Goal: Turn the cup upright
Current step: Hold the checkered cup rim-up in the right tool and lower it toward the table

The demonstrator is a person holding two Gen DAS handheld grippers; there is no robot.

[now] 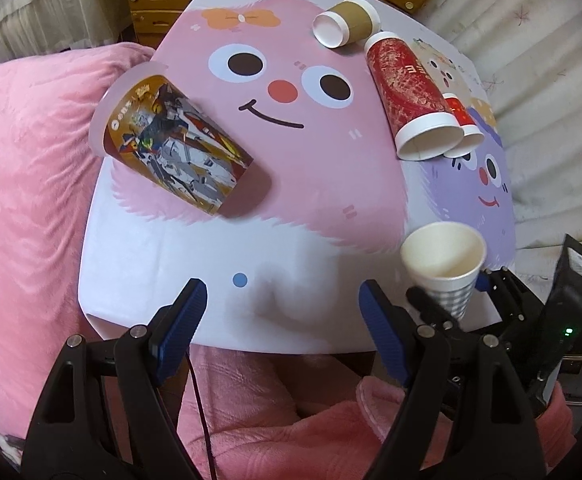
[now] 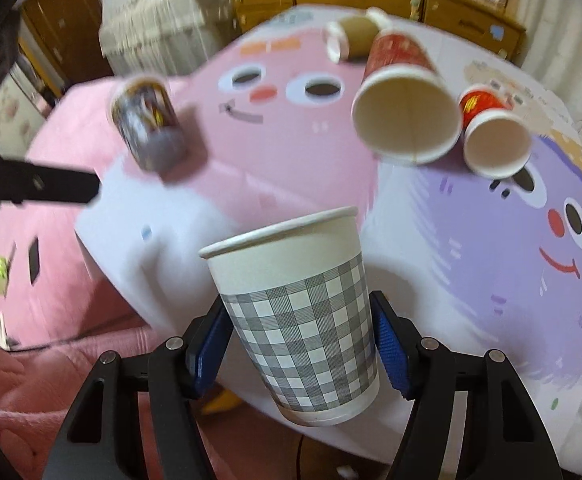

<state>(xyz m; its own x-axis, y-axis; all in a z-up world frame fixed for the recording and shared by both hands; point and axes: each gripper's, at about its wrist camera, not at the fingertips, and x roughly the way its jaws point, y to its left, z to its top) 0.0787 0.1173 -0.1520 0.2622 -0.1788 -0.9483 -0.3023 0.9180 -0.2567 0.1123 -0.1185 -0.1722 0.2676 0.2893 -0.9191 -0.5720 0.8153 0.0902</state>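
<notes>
We hold the checked cup (image 2: 299, 320) mouth-up in the right tongs (image 2: 301, 354), pinched low on its wall, above the near edge of the counter (image 1: 291, 216). The flip looks done — next we must set it down level. Left tongs (image 1: 283, 328) are spread, empty. Beyond the checked cup lie four cups on their sides.

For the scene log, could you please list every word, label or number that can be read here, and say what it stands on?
Nothing can be read for certain.
Robot-print cup: a round logo and small characters near its rim, too small to read.
Tall red cup: pale marks on its side, unclear.
Small red cup: gold marks, too blurred.
Checked cup, brown cup: no text visible.
</notes>
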